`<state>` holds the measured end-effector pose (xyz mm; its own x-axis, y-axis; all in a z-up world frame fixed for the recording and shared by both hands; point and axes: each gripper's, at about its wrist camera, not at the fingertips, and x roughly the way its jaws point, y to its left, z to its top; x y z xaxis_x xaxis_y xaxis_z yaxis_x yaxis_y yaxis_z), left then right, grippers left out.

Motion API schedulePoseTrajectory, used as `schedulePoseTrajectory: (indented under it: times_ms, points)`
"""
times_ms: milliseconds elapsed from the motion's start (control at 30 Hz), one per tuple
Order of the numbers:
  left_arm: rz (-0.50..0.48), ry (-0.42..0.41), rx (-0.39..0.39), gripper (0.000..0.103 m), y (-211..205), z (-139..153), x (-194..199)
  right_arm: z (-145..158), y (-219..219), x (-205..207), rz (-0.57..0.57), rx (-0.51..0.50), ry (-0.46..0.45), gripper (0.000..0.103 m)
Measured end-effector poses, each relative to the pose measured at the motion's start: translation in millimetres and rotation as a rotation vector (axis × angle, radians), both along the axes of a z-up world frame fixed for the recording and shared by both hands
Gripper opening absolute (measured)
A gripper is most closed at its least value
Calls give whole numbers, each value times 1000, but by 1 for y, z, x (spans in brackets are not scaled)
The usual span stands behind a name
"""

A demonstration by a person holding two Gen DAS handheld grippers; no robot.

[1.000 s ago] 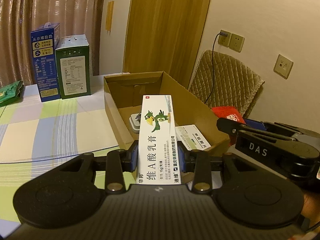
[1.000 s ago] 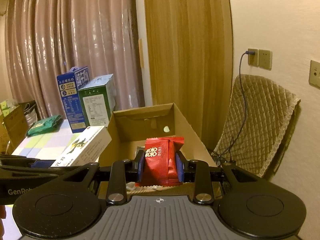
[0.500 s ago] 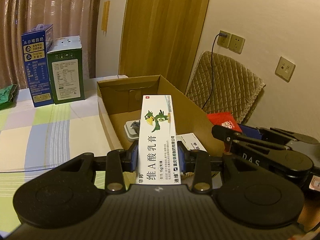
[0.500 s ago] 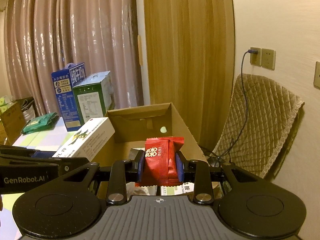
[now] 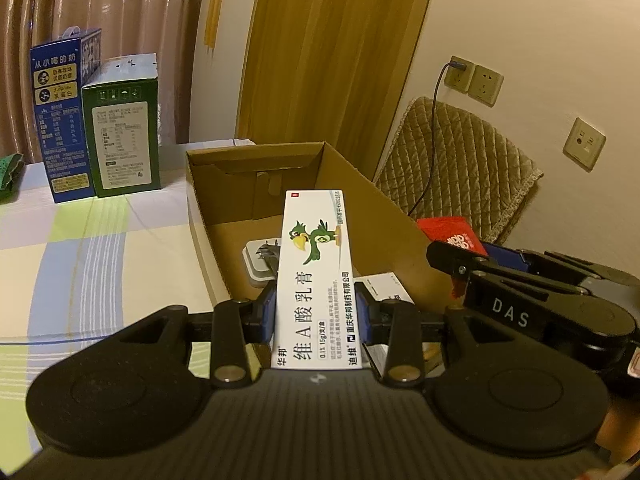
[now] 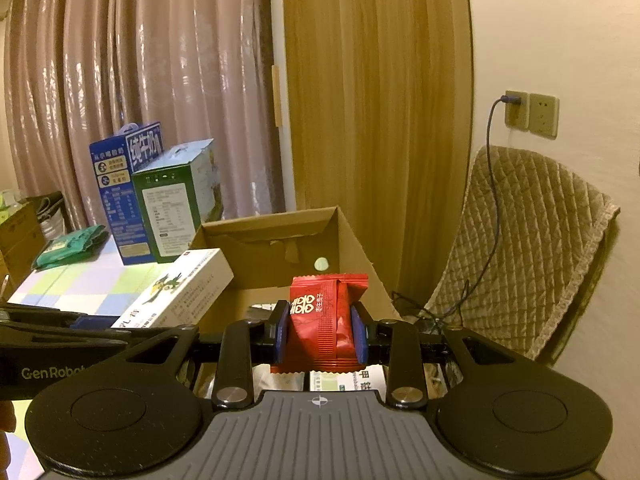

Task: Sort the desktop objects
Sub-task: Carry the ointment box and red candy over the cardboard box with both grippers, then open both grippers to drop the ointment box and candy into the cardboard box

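My left gripper is shut on a long white ointment box with a green parrot and holds it over the near end of an open cardboard box. My right gripper is shut on a red snack packet, also above the cardboard box. The ointment box shows at the left of the right wrist view. The red packet shows at the right of the left wrist view. Inside the box lie a white charger and a white medicine box.
A blue milk carton and a green carton stand on the checked tablecloth at the back left. A green packet lies further left. A quilted chair and wall sockets are to the right.
Both grippers have moved a little forward over the cardboard box with their loads still held. The left gripper has turned slightly right.
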<state>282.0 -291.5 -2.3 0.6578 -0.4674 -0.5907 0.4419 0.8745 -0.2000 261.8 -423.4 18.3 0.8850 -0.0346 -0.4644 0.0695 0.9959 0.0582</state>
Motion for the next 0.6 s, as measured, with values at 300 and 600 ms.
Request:
schedulePoseTrajectory:
  times_ms: [300,600]
  points:
    - [14,-20,-3,42,-2,-6,16,-4,-3,7,-5,-9,5,29]
    - [51,-11,-17,42,27,-12,7,-12,3,9,9,-1,23,29]
